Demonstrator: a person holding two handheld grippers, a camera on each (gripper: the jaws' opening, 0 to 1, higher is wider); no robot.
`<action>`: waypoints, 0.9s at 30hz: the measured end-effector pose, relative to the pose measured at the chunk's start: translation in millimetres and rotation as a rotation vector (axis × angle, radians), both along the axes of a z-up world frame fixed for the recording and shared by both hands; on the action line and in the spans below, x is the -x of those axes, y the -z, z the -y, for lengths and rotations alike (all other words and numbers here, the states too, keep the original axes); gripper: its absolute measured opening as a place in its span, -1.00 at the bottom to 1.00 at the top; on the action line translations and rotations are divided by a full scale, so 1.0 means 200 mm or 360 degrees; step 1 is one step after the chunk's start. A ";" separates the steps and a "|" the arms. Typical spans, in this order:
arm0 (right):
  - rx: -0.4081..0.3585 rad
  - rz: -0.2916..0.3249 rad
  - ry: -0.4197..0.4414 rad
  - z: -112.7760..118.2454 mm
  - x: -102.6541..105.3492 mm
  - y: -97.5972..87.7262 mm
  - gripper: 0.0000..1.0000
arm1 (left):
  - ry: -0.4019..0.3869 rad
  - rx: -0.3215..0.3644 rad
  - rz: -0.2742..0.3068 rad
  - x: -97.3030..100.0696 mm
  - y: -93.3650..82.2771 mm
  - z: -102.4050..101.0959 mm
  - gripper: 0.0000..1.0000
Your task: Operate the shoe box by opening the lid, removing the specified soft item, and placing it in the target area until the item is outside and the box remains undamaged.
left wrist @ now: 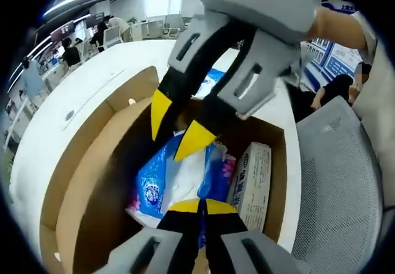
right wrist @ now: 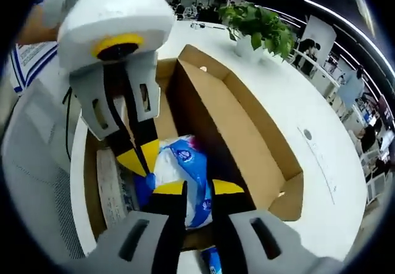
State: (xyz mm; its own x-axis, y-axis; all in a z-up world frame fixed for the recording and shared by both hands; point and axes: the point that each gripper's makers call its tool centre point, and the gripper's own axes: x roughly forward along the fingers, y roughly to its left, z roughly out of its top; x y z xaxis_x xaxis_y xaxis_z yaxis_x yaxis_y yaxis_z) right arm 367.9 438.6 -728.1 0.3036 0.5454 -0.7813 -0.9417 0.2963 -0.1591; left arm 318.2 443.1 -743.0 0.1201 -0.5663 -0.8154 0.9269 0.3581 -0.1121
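Note:
The open cardboard shoe box [left wrist: 92,181] [right wrist: 247,132] lies on a white table, its lid folded out flat. Inside is a soft blue and white plastic pack [left wrist: 151,187] [right wrist: 182,157] next to a white printed carton [left wrist: 253,181] [right wrist: 111,187]. My left gripper [left wrist: 200,206] [right wrist: 142,157] reaches into the box with its jaws together, pinching the pack's edge. My right gripper [right wrist: 197,187] [left wrist: 178,126] comes from the opposite side, open, its yellow tips spread over the pack.
The white table [left wrist: 74,101] [right wrist: 308,113] stretches beyond the lid. A potted plant [right wrist: 259,30] stands at its far end. A grey mesh chair [left wrist: 339,181] [right wrist: 31,163] sits beside the box. Another blue pack [left wrist: 213,76] lies just outside the box. People sit at desks behind.

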 end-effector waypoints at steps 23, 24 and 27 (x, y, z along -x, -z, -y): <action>0.0031 -0.0047 0.0078 -0.02 0.01 -0.03 -1.00 | -0.0059 0.0004 0.0050 0.02 -0.10 -0.05 -1.00; 0.0017 -0.0043 0.0074 -0.03 0.01 -0.05 -1.00 | -0.0065 0.0001 0.0056 0.02 -0.11 -0.06 -1.00; -0.0020 -0.0045 0.0072 -0.04 0.01 -0.10 -1.00 | -0.0083 -0.0006 0.0081 0.02 -0.15 -0.08 -1.00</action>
